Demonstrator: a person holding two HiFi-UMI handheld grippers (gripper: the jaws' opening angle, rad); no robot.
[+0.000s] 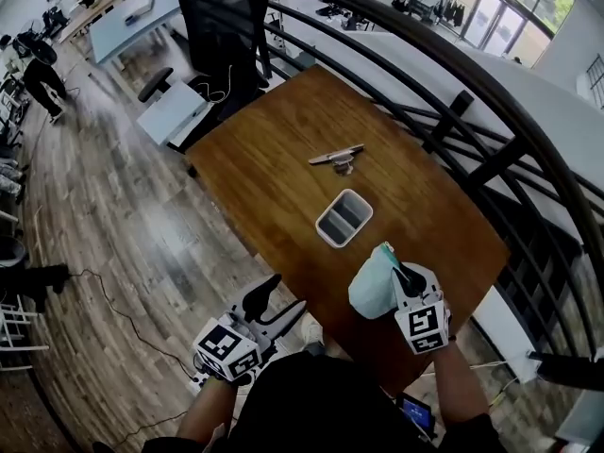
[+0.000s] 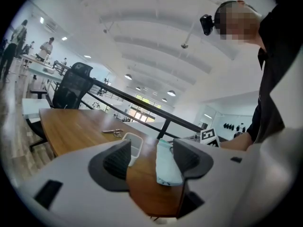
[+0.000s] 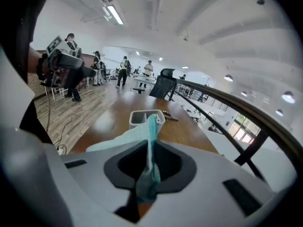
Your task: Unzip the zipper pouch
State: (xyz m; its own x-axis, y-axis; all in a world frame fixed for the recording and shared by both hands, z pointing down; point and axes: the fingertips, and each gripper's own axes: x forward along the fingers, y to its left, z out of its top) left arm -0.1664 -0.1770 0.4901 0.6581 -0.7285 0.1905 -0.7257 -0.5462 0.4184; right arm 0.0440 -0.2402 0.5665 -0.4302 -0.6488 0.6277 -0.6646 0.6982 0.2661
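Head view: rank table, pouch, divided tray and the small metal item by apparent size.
1. table
2. pouch and divided tray: look alike; the pouch, clamped in the right gripper, sits nearer the camera, so no ranking.
3. small metal item

- A wooden tabletop (image 1: 274, 187) stands on plank flooring, with a black railing (image 1: 453, 74) curving past its right edge.
- A small grey two-compartment tray (image 1: 343, 218) sits near the middle. A flat metal piece with keys (image 1: 337, 157) lies beyond it, toward the far edge.
- The right gripper (image 1: 404, 276) holds a pale teal zipper pouch (image 1: 373, 281) over the near right part, jaws closed on it.
- The left gripper (image 1: 288, 297) hovers off the near left edge, jaws apart and empty.
- A black office chair (image 1: 222, 17) stands at the far corner.
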